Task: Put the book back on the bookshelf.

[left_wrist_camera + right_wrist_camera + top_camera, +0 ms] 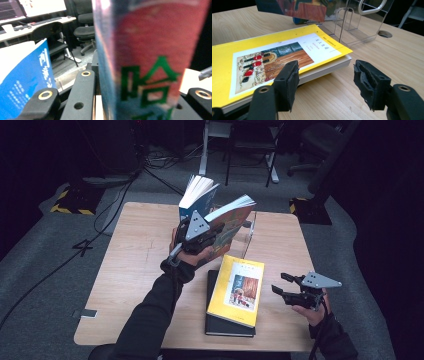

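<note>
Jaws of left gripper [212,231] clamp red-and-blue book [231,224] with green lettering, held tilted above surface [135,250] beside blue book [197,197]. Right gripper [283,285] jaws gape empty, near yellow book [238,289] atop black book [226,326].

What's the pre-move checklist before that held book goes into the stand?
1. Left gripper clamped on the red-covered book: ok.
2. Book clear of the table: ok, held tilted in the air.
3. Blue book upright beside it: ok.
4. Slot in the clear stand free: cannot tell.
5. Right gripper empty, jaws open: ok.
6. Yellow book lying flat on the black book: ok.
</note>
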Demonstrator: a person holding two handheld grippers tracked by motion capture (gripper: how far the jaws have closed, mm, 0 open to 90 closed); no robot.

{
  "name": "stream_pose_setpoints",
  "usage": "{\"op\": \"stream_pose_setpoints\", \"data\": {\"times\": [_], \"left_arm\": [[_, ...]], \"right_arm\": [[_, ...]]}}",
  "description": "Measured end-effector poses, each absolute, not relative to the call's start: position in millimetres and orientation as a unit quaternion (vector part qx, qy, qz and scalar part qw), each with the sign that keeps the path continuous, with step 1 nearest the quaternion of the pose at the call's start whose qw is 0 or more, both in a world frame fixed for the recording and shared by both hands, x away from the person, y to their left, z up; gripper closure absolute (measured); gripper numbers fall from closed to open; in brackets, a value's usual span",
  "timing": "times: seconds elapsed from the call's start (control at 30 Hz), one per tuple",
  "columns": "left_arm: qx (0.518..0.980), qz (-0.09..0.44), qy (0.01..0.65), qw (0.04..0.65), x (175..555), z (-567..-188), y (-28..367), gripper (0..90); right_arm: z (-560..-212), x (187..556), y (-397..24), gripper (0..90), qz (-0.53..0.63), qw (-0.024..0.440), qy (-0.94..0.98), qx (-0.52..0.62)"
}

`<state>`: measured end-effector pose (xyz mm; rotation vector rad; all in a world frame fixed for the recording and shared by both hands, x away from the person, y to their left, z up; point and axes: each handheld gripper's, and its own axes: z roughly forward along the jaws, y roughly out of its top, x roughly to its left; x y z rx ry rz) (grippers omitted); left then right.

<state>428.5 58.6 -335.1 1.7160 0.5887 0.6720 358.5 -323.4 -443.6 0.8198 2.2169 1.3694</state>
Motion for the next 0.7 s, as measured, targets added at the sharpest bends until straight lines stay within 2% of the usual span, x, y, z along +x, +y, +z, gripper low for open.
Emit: {"op": "stream_pose_setpoints", "data": {"times": [0.37, 0.5, 0.7], "left_arm": [[0.739, 0.282, 0.243, 0.561, 416, -333, 71, 73.8], [0.729, 0.282, 0.255, 0.570, 411, -332, 81, 73.8], [0.711, 0.312, 0.277, 0.566, 415, -327, 84, 73.8]], "right_arm": [[-448, 359, -320, 38.3, 0.478, 0.199, 0.803, 0.295], [-448, 359, -317, 38.6, 0.475, 0.196, 0.806, 0.292], [-452, 360, -312, 38.5, 0.464, 0.194, 0.816, 0.286]]}}
